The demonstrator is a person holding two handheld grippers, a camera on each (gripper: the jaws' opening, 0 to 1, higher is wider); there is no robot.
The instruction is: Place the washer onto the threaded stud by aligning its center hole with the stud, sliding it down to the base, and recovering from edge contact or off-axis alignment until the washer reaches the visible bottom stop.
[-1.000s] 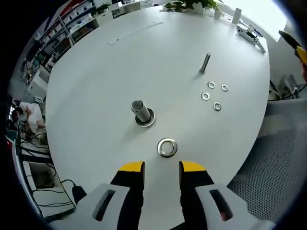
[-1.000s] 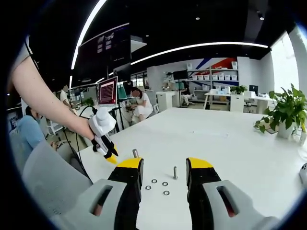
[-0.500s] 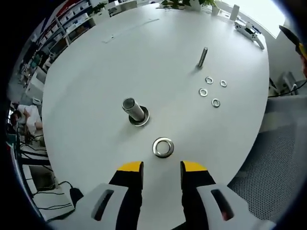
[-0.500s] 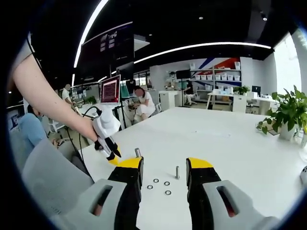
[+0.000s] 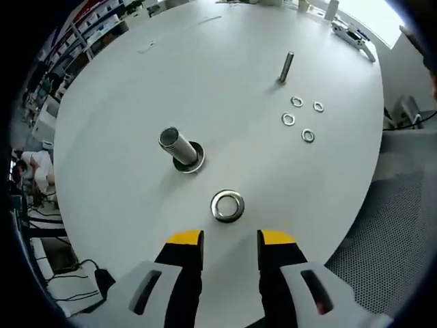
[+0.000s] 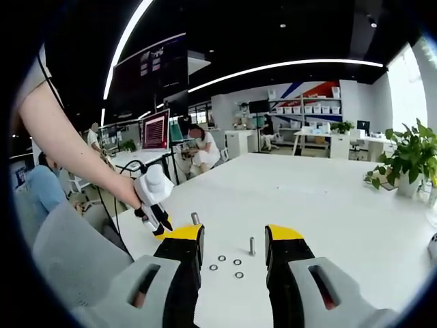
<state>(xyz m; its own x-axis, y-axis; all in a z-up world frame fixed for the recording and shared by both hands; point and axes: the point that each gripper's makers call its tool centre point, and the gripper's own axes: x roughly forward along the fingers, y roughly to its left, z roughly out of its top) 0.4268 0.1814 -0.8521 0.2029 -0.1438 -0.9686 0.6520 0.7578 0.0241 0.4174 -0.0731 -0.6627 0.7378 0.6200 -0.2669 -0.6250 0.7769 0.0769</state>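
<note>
The left hand-held gripper [image 5: 231, 240], jaws parted and empty, is hovering near the washer [image 5: 227, 206] on the tabletop [image 5: 123, 102]; gripping its rim squarely should be easing alignment over the stud [image 5: 175, 145].

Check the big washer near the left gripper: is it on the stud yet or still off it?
Off. The large washer lies flat on the white table, apart from the thick stud, just ahead of the open left gripper.

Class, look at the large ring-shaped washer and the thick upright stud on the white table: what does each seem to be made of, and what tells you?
Large ring-shaped washer: probably steel, bright silver with glinting highlights. Thick upright stud: likely metal too, duller grey sheen.
</note>
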